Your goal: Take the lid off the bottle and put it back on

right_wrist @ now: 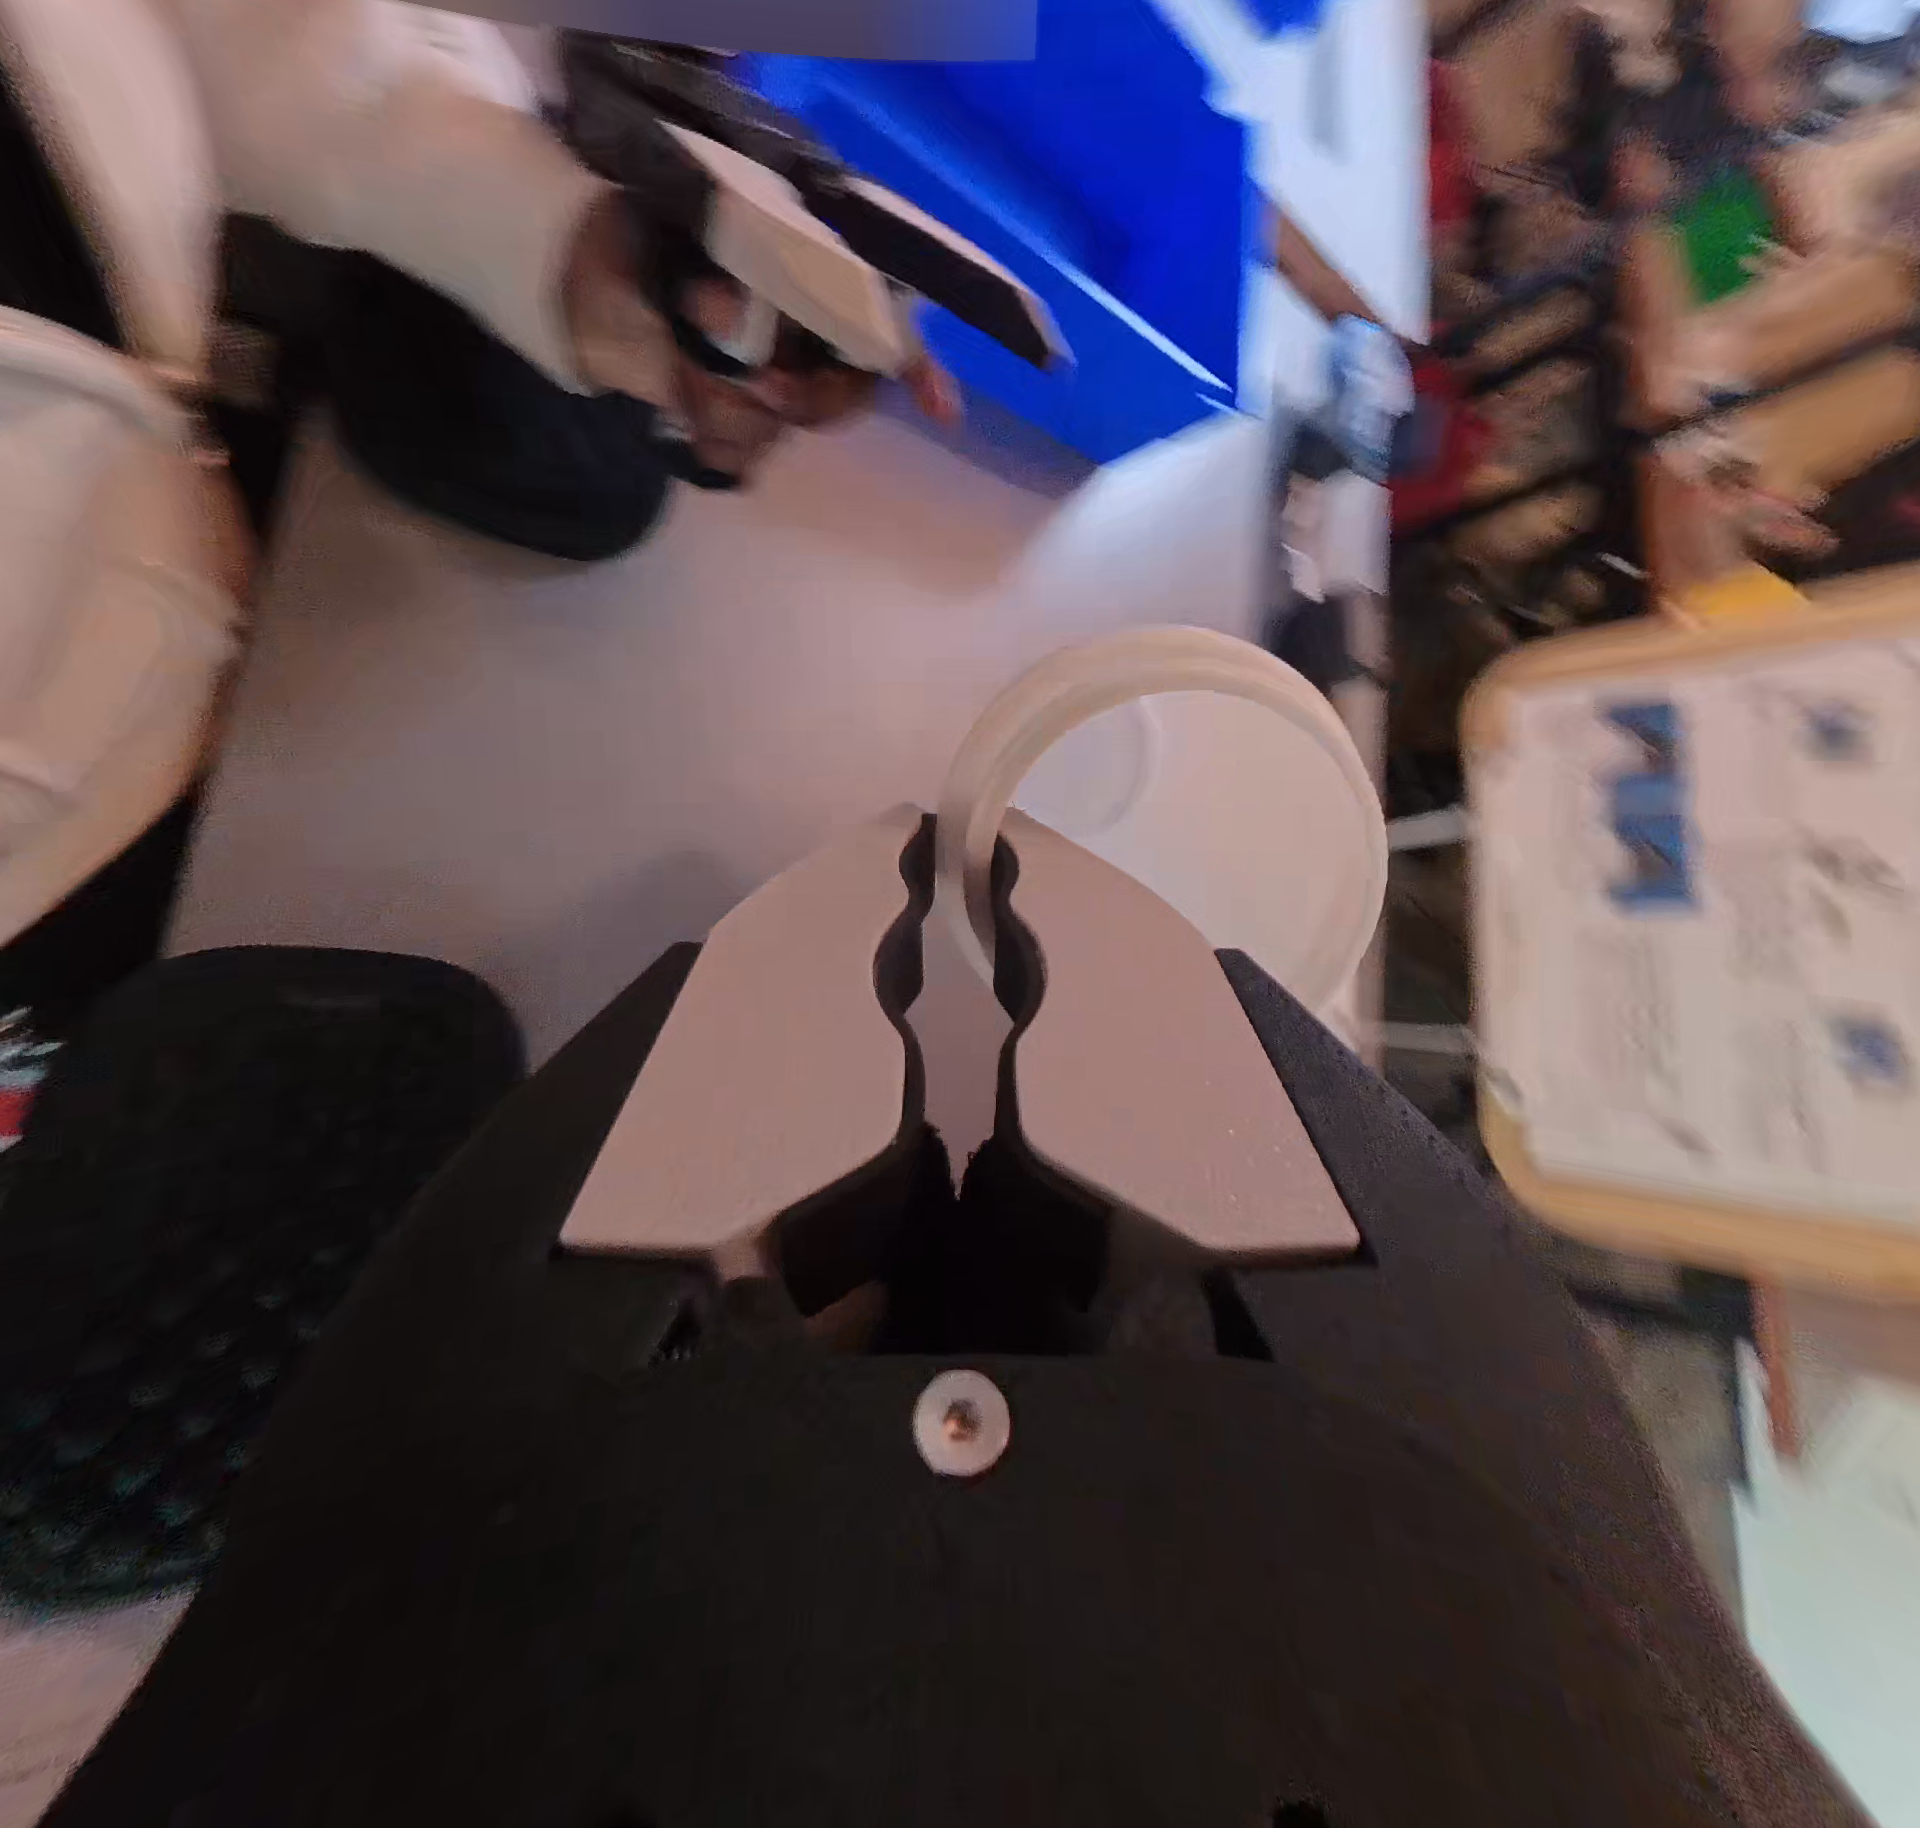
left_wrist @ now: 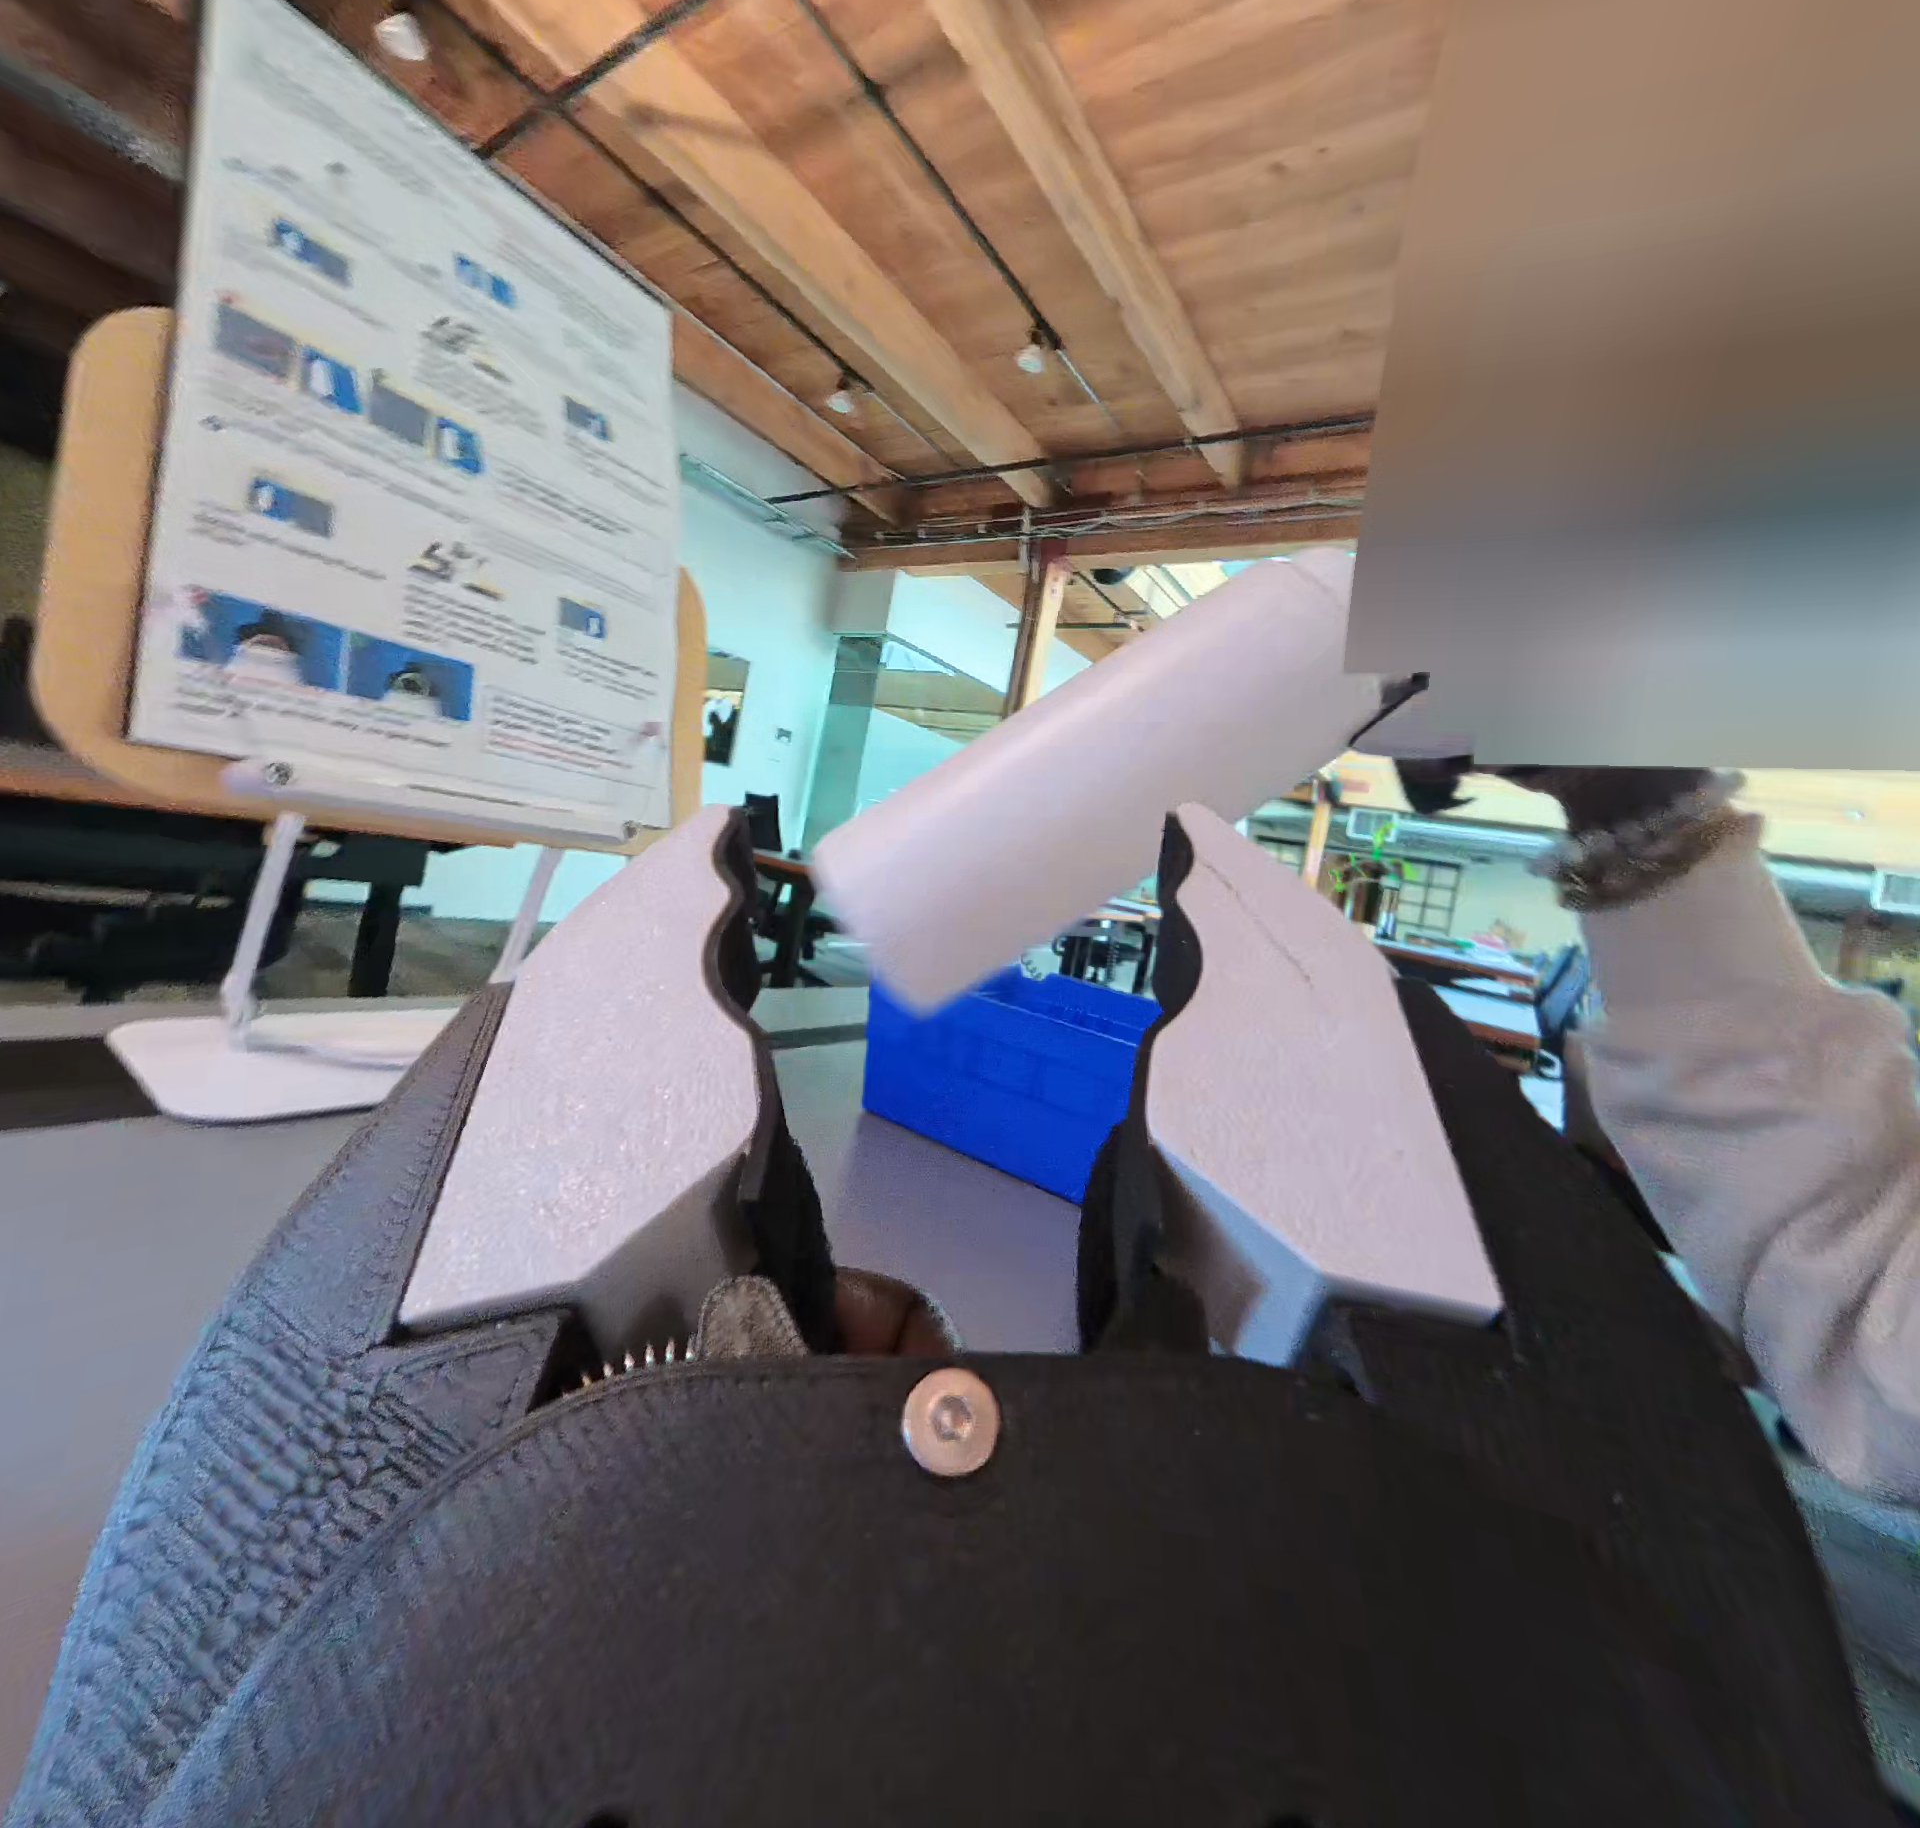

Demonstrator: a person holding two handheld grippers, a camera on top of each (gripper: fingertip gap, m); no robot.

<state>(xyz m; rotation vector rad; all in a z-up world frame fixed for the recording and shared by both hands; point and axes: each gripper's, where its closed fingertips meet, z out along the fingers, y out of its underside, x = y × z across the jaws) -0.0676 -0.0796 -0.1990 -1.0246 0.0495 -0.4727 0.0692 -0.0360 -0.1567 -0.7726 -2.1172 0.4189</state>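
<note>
The right gripper (right_wrist: 961, 848) clenched the open rim of the white plastic bottle (right_wrist: 1164, 812), holding it aloft before the released left gripper (left_wrist: 951, 905).

The upper end of the white bottle (left_wrist: 1091, 770), lifted clear of the worktop (left_wrist: 156, 1259), runs under a mosaic patch, so whatever grips it there is hidden. The poster (left_wrist: 416, 428) on its stand is smeared by motion. In the right wrist view nearly all is blurred: the left gripper (right_wrist: 987, 344), the blue bin (right_wrist: 1091, 220) and the clutter beyond. The bottle's body behind its rim (right_wrist: 1174, 791) melts into the pale worktop.
</note>
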